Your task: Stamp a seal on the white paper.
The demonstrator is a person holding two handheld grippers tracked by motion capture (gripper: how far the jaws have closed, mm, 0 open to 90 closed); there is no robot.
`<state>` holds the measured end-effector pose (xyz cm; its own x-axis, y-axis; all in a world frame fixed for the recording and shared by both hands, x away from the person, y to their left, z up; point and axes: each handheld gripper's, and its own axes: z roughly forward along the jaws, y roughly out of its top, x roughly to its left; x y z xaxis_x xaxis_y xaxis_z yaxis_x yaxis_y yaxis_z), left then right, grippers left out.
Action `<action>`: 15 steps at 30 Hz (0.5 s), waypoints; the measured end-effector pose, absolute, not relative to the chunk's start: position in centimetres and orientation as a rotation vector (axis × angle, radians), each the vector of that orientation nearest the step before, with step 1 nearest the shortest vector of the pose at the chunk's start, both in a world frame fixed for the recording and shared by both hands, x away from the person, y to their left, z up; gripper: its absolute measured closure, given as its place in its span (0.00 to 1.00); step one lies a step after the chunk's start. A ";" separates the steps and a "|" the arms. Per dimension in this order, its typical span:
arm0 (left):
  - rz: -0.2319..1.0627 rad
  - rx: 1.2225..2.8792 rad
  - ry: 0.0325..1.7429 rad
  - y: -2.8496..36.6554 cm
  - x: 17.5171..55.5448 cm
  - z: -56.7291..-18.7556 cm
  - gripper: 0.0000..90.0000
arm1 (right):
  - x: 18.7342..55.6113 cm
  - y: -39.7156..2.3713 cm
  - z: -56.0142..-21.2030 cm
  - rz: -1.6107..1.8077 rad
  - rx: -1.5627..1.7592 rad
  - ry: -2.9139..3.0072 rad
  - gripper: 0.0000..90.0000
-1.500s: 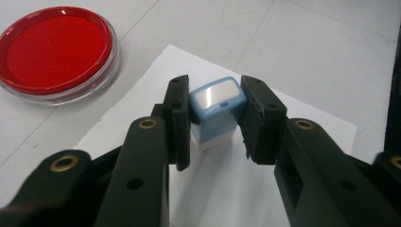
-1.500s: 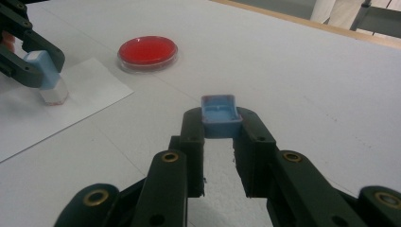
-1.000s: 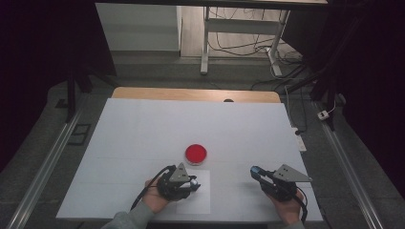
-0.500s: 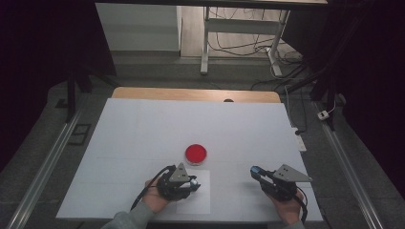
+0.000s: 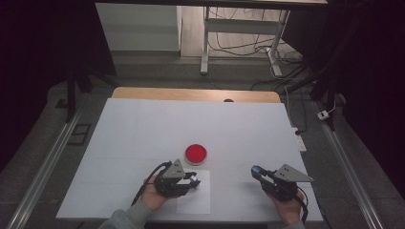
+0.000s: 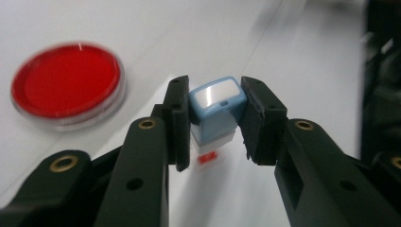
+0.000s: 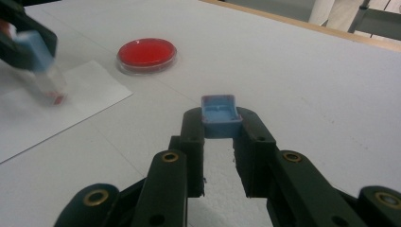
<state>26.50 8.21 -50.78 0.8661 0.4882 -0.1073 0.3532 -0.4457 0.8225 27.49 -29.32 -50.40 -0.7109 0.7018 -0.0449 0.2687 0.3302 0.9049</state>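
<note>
My left gripper (image 6: pixel 215 124) is shut on a small stamp (image 6: pixel 215 111) with a light blue body and a clear lower part. The stamp's red end points down at a white paper sheet (image 7: pixel 61 118), and I cannot tell if it touches. In the high view the left gripper (image 5: pixel 193 180) sits over the sheet (image 5: pixel 193 202), just below a round red ink pad (image 5: pixel 196 153). My right gripper (image 7: pixel 220 128) is shut on a blue cap (image 7: pixel 220 115), held low over the table at the front right (image 5: pixel 256 171).
The red ink pad (image 6: pixel 66 85) lies in a clear round dish on the white table top (image 5: pixel 143 129). A wooden strip (image 5: pixel 196 94) runs along the table's far edge. Metal rails flank the table, and cables lie on the floor beyond.
</note>
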 end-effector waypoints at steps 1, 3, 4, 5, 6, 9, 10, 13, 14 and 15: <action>0.182 2.063 0.611 8.4 26.5 -50.4 0.73 | 27.5 -29.3 -50.4 1.352 0.856 2.168 0.82; 0.192 2.039 0.613 8.7 26.4 -49.8 0.73 | 27.5 -29.3 -50.4 1.352 0.856 2.169 0.82; 0.192 2.031 0.615 8.8 26.4 -49.6 0.73 | 27.5 -29.3 -50.4 1.351 0.855 2.171 0.82; 0.188 2.017 0.621 8.9 26.3 -49.5 0.73 | 27.5 -29.3 -50.4 1.351 0.854 2.172 0.82; 0.180 2.007 0.627 9.1 26.3 -49.4 0.73 | 27.5 -29.2 -50.4 1.350 0.853 2.173 0.82; 0.171 1.989 0.642 9.5 26.4 -49.1 0.73 | 27.5 -29.3 -50.4 1.351 0.852 2.172 0.82; 0.170 1.983 0.648 9.6 26.4 -49.0 0.73 | 27.5 -29.3 -50.4 1.351 0.853 2.172 0.82; 0.161 1.962 0.661 10.0 26.5 -48.7 0.73 | 27.5 -29.3 -50.4 1.351 0.854 2.172 0.82; 0.159 1.952 0.665 10.2 26.5 -48.5 0.73 | 27.5 -29.3 -50.4 1.351 0.854 2.173 0.82; 0.155 1.948 0.669 10.3 26.5 -48.4 0.73 | 27.5 -29.3 -50.4 1.351 0.853 2.173 0.82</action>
<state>26.51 10.32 -48.43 0.8371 0.5166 -0.1802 0.3841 -0.3203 0.8660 27.49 -29.26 -50.41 -0.7124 0.7003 -0.0449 0.2695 0.3321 0.9040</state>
